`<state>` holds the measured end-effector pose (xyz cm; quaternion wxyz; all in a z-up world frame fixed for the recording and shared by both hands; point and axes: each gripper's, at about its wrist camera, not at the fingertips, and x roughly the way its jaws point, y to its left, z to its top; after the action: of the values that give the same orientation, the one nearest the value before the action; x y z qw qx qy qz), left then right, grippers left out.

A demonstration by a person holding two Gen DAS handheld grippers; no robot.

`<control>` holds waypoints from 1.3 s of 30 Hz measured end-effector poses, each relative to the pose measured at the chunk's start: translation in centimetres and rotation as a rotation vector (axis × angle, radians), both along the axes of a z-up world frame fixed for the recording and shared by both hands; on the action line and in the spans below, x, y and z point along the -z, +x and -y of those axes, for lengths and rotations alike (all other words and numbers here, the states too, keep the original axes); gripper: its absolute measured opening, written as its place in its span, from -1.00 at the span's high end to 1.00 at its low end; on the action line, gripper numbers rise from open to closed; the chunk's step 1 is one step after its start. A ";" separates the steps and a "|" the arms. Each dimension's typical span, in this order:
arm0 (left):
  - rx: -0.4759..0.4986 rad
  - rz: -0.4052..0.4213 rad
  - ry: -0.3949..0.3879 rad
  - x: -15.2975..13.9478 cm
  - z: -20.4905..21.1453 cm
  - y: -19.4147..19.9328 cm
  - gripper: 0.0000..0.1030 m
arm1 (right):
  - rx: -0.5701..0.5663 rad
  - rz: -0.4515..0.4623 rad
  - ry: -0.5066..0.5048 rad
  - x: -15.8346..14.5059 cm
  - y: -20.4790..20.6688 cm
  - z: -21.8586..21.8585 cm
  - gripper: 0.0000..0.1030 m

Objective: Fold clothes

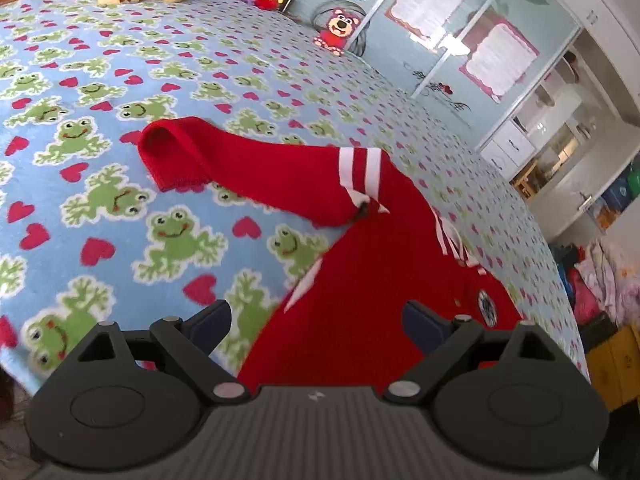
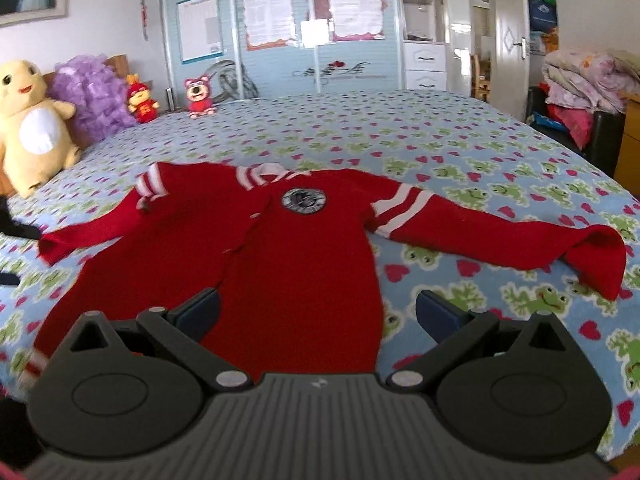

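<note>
Red knit sweater lies spread flat on the bed, sleeves out, white double stripes on each upper arm, round badge on the chest. Fleece bedcover, blue with frogs and hearts, beneath. Left tool and right tool both gape wide, holding nothing, over the sweater's hem. Plush toys beyond its collar.

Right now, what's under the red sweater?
The red sweater lies spread on the frog-and-heart blanket, which shows all around it. Whatever sits directly beneath the sweater is covered, so I can't tell.
</note>
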<state>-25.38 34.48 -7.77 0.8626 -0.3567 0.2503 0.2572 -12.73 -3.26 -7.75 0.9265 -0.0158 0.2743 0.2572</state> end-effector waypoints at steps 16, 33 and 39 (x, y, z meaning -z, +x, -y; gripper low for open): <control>0.126 0.005 -0.057 3.6 0.3 8.7 -0.84 | 0.091 -0.407 0.277 6.3 17.2 0.2 -0.95; 0.244 0.039 -0.123 4.2 3.0 8.5 -0.83 | 0.058 -0.355 0.399 8.6 23.2 -3.8 0.00; 0.271 0.039 -0.107 3.8 4.0 8.7 -0.83 | 0.053 -0.361 0.395 8.9 23.0 -3.0 0.78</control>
<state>-16.70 30.48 -11.54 0.8738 -0.3700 0.2926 0.1179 10.32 -0.23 -16.62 0.8542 0.2187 0.3797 0.2800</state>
